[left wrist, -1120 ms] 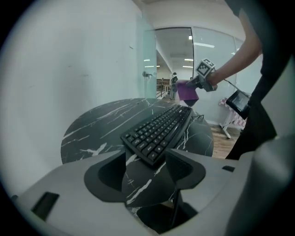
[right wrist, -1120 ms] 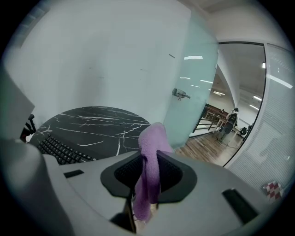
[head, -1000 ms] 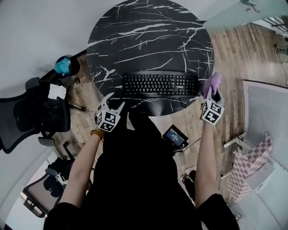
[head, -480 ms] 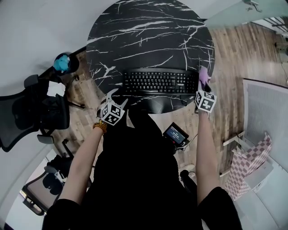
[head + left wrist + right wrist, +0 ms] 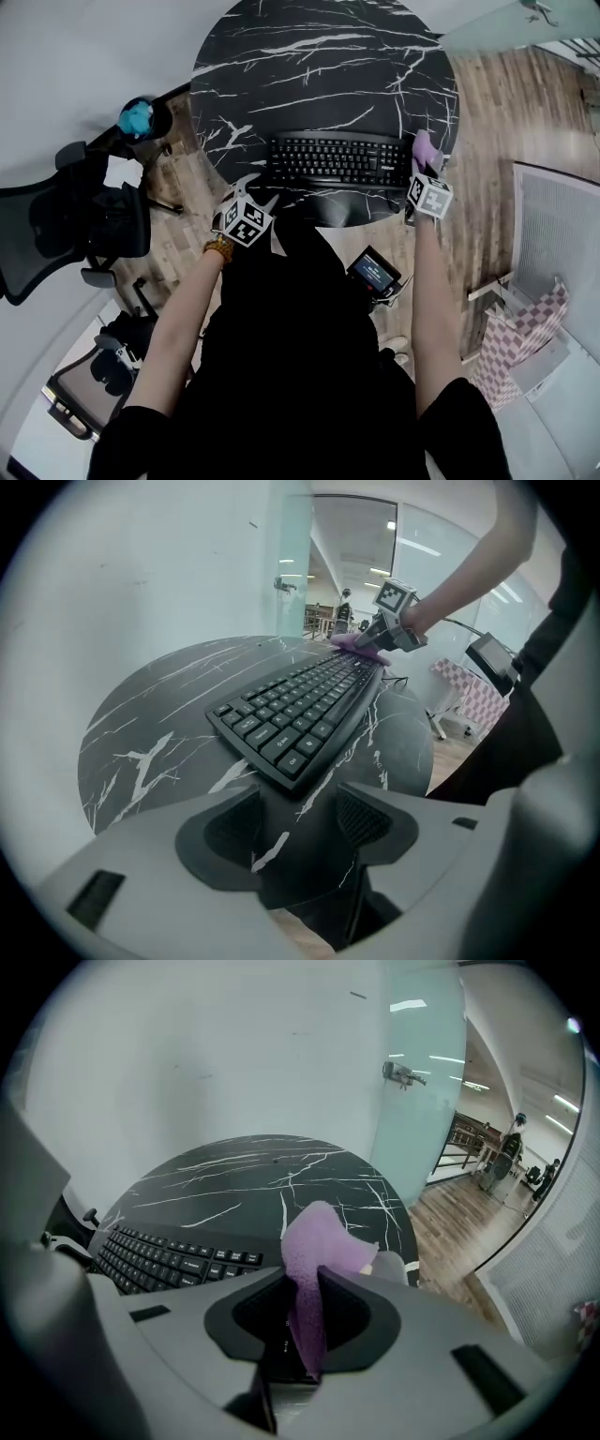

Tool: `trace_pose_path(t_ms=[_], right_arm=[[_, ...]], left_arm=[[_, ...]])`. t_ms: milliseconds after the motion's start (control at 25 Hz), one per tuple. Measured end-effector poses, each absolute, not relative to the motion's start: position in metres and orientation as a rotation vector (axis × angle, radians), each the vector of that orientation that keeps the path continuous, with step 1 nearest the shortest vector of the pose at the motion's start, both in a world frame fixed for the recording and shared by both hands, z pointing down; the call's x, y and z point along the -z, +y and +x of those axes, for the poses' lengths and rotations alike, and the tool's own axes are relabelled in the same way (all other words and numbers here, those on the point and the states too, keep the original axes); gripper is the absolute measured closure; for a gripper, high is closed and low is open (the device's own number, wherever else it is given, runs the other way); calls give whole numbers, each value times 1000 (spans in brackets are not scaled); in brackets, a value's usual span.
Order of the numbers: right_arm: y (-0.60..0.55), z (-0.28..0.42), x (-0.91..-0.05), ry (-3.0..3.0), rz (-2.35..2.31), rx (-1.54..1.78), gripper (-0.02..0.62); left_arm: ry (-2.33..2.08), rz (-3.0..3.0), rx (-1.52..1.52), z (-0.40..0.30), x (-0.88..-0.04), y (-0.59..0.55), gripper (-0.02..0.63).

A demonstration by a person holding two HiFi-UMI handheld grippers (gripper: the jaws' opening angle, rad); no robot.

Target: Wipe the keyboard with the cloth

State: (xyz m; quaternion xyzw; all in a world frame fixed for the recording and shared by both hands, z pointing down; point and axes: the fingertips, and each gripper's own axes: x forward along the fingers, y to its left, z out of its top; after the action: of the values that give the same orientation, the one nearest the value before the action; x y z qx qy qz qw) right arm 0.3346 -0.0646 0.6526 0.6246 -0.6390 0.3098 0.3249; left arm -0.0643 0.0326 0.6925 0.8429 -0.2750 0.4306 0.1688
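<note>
A black keyboard (image 5: 335, 160) lies near the front edge of a round black marble table (image 5: 309, 75). My right gripper (image 5: 424, 167) is shut on a purple cloth (image 5: 424, 150), which hangs over the keyboard's right end; the cloth (image 5: 314, 1251) sticks up between the pads in the right gripper view. My left gripper (image 5: 251, 195) stands open at the table's front edge, just left of the keyboard (image 5: 300, 719), with nothing between its fingers (image 5: 361, 817). The left gripper view also catches the right gripper (image 5: 380, 641) with its cloth (image 5: 354, 647) at the keyboard's far end.
A black office chair (image 5: 66, 234) and a blue object (image 5: 137, 119) stand left of the table. A small screen device (image 5: 374, 273) sits on the wooden floor below the table edge. A checkered item (image 5: 520, 347) is at the right.
My right gripper has carried the purple cloth left and forward onto the keyboard's right end. The left gripper has edged a little toward the table.
</note>
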Motion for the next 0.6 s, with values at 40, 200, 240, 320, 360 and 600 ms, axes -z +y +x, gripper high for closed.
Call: trace_pose_path(t_ms=[40, 200, 240, 320, 360, 600], right_arm=[[-64, 332, -655, -1672, 1634, -819, 499], [-63, 321, -653, -1662, 1631, -840, 499], [-64, 319, -654, -1662, 1636, -847, 499], [-65, 317, -657, -1657, 1652, -858, 499], [-66, 316, -658, -1653, 1660, -863, 499], [-65, 316, -659, -1640, 1704, -913, 500]], left_arm=[[-779, 2395, -1225, -64, -693, 33, 347], [-753, 2377, -1240, -62, -693, 36, 347], [-747, 2373, -1247, -62, -693, 37, 347], [-747, 2366, -1256, -62, -693, 35, 347], [-751, 2364, -1257, -63, -693, 34, 347], [-762, 2360, -1249, -62, -694, 36, 348]])
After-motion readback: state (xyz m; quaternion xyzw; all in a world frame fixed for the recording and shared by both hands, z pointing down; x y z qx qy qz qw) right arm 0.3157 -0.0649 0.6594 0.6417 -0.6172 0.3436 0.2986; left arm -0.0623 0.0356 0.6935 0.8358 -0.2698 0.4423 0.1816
